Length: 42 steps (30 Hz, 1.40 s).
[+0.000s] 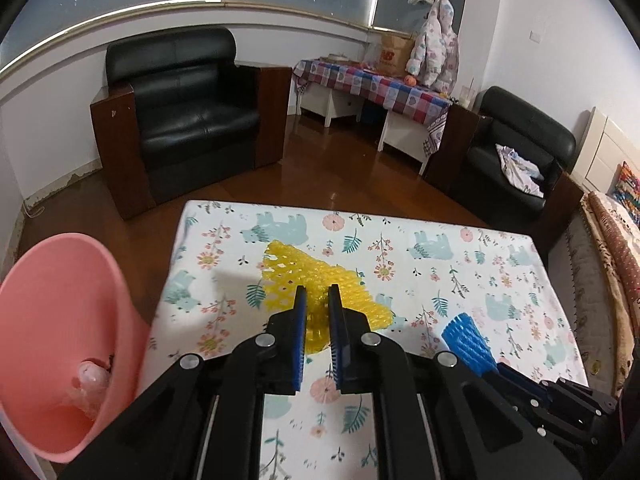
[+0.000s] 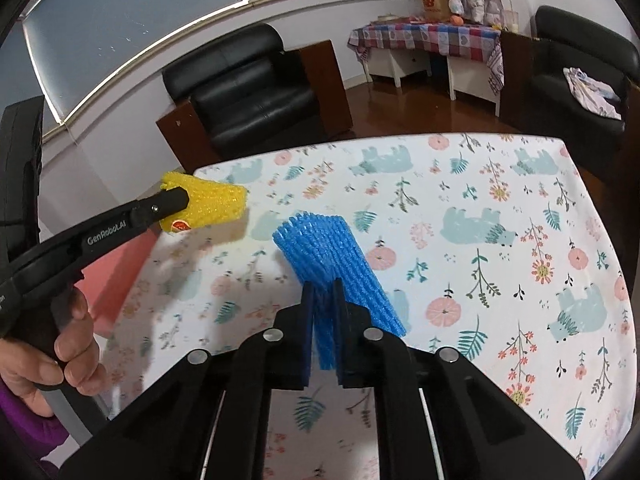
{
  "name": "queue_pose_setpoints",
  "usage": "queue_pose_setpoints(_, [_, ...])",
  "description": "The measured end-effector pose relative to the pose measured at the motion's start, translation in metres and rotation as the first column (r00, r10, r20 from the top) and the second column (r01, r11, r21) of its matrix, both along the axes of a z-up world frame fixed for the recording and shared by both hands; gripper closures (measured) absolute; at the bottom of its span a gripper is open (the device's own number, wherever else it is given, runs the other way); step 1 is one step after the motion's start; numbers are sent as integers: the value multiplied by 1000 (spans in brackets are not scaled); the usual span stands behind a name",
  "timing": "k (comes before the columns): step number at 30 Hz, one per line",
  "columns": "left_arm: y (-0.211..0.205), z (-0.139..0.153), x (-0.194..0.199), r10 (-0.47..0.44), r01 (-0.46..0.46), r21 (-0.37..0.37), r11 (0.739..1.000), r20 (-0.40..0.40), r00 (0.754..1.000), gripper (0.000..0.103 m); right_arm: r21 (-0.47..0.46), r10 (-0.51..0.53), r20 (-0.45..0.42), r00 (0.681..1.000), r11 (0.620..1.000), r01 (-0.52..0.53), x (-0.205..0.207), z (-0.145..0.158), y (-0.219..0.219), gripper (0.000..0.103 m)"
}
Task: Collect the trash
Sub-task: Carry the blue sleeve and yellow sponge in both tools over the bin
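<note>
My left gripper (image 1: pixel 318 292) is shut on a yellow foam fruit net (image 1: pixel 292 268), which bunches between the blue pads. The right wrist view shows this yellow net (image 2: pixel 216 200) held off the table near its left edge, in the left gripper (image 2: pixel 176 196). My right gripper (image 2: pixel 324 286) is shut on a blue foam net (image 2: pixel 320 240), whose ribbed free end fans out ahead over the floral tablecloth (image 2: pixel 480 200). That blue net (image 1: pixel 466 334) also shows at the lower right of the left wrist view. A pink bin (image 1: pixel 60 320) stands left of the table.
A pale crumpled wrapper (image 1: pixel 90 378) lies inside the bin. A person's hand (image 2: pixel 60 352) grips the left gripper's handle. Black armchairs (image 1: pixel 188 112) and a checked-cloth side table (image 1: pixel 372 84) stand beyond on the wooden floor. A bed edge (image 1: pixel 608 248) is at the right.
</note>
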<state>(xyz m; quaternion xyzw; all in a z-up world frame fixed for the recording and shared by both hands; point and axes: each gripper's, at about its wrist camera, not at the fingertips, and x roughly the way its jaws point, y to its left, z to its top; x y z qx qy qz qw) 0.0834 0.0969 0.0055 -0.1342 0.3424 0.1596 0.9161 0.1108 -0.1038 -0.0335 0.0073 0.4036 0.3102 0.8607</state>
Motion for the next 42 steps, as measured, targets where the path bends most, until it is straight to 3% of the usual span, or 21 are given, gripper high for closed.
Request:
queue_pose_setpoints(11, [14,28,-60,2,-3,12,1000,58,998,94,26,15,56,998,1000,-17,-27,31,3,94])
queue_pose_setpoints(19, [36,33,-103,39,-41,13,999,80,996,94,7,43,60,997,999,-44,-45,35,18,94])
queue_pose_setpoints(32, [82,38,-171,117,-117,-2,993,116,986,94,-13,152,19,988,988,-152,-80,34,73,94])
queue_pose_setpoints(42, [118,44,-224,215,-216,-8,976,143,966,94,-10,285,56,957,959,-285,-112,48,128,94])
